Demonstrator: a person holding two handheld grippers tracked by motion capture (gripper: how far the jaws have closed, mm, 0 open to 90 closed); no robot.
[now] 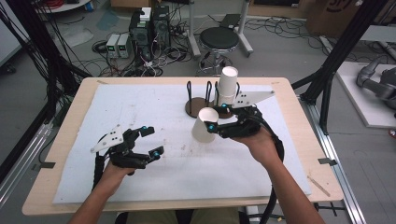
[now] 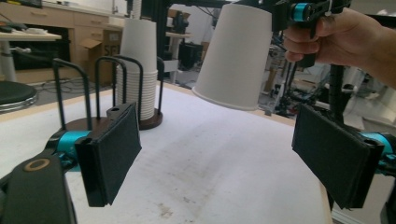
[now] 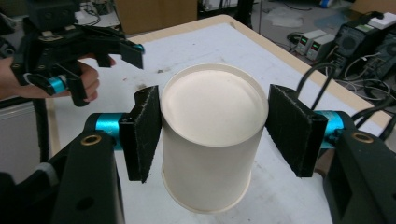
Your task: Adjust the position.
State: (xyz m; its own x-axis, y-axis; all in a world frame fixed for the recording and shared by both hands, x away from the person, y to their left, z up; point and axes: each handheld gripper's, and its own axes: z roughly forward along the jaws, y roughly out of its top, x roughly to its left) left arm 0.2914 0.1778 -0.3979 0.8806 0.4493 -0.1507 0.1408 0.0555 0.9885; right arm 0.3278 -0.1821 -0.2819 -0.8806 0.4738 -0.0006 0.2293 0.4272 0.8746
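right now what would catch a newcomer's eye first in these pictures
A white paper cup, upside down and tilted, is clamped between the black padded jaws of the right gripper above the white mat near the table's middle. Behind it, a tall stack of white paper cups stands in a black wire holder on a round brown base towards the far edge. The left gripper is at the near left, jaws wide apart with nothing between them.
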